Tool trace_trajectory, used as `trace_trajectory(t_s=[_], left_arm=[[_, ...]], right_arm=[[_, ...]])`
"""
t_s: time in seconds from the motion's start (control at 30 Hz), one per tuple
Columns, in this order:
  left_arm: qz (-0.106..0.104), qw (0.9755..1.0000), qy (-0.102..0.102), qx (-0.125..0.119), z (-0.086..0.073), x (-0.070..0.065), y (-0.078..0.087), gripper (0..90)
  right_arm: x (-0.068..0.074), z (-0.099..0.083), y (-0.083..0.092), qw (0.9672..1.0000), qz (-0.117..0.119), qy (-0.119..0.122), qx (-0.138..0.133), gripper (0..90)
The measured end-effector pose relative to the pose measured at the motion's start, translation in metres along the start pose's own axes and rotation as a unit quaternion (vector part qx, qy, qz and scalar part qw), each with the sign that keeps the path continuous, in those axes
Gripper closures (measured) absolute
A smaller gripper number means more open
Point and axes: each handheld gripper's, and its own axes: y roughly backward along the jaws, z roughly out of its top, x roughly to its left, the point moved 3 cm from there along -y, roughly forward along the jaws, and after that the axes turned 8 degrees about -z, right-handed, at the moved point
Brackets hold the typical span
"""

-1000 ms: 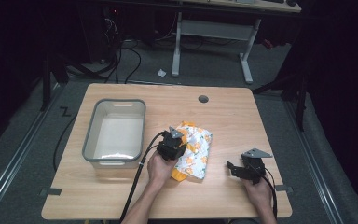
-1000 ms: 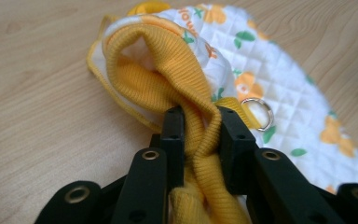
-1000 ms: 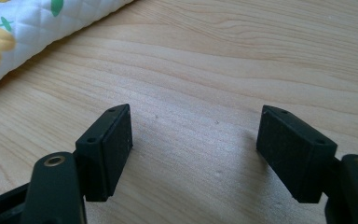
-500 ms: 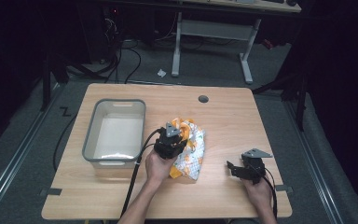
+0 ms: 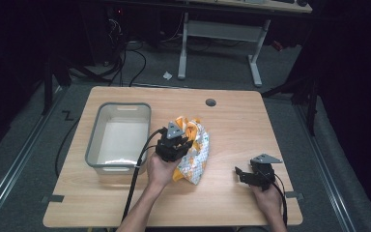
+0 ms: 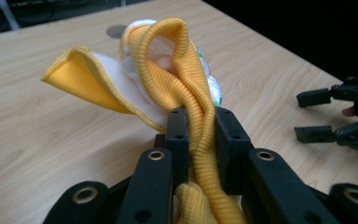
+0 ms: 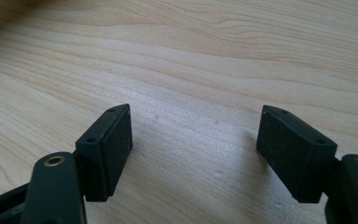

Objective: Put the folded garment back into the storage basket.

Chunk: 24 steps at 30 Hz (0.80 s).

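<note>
A small garment [image 5: 196,155], white with a colourful print and yellow ribbed trim, lies bunched at the middle of the wooden table [image 5: 232,121]. My left gripper [image 5: 179,144] is shut on its yellow ribbed edge [image 6: 200,116], and the jaws have just tightened a little on the fabric. The gripped part hangs lifted off the table while the rest trails down. My right gripper [image 5: 239,174] rests low over the table near the front right, open, with bare wood [image 7: 196,135] between its pads. It also appears at the right of the left gripper view as the right gripper [image 6: 307,115].
A grey-rimmed translucent bin [image 5: 92,145] stands left of the garment, close to my left hand. A round cable hole [image 5: 210,102] sits near the table's far edge. Desk legs and cables lie on the floor beyond.
My left gripper has risen with the garment's edge, and the cloth has bunched up and lifted from lying flat. The right gripper has stayed where it was.
</note>
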Motion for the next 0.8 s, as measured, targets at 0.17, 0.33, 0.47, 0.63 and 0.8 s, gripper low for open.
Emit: trace_trajectory(t_s=[0.17,0.33,0.47,0.63,0.8], left_arm=[[-0.005,1.0000,-0.002,-0.004,0.004,0.000,0.010,78.0],[-0.007,0.9999,-0.004,-0.007,0.005,0.000,0.015,78.1],[-0.016,0.9998,0.003,-0.014,0.007,0.001,0.022,78.1],[-0.019,0.9995,0.007,-0.025,0.008,0.004,0.034,78.0],[-0.021,0.9988,0.020,-0.039,0.011,0.012,0.047,78.0]], right_arm=[[0.000,0.000,0.000,1.0000,0.000,0.000,0.000,27.0],[0.000,0.000,0.000,1.0000,0.000,0.000,0.000,27.0],[0.000,0.000,0.000,1.0000,0.000,0.000,0.000,27.0],[0.000,0.000,0.000,1.0000,0.000,0.000,0.000,27.0],[0.000,0.000,0.000,1.0000,0.000,0.001,0.000,27.0]])
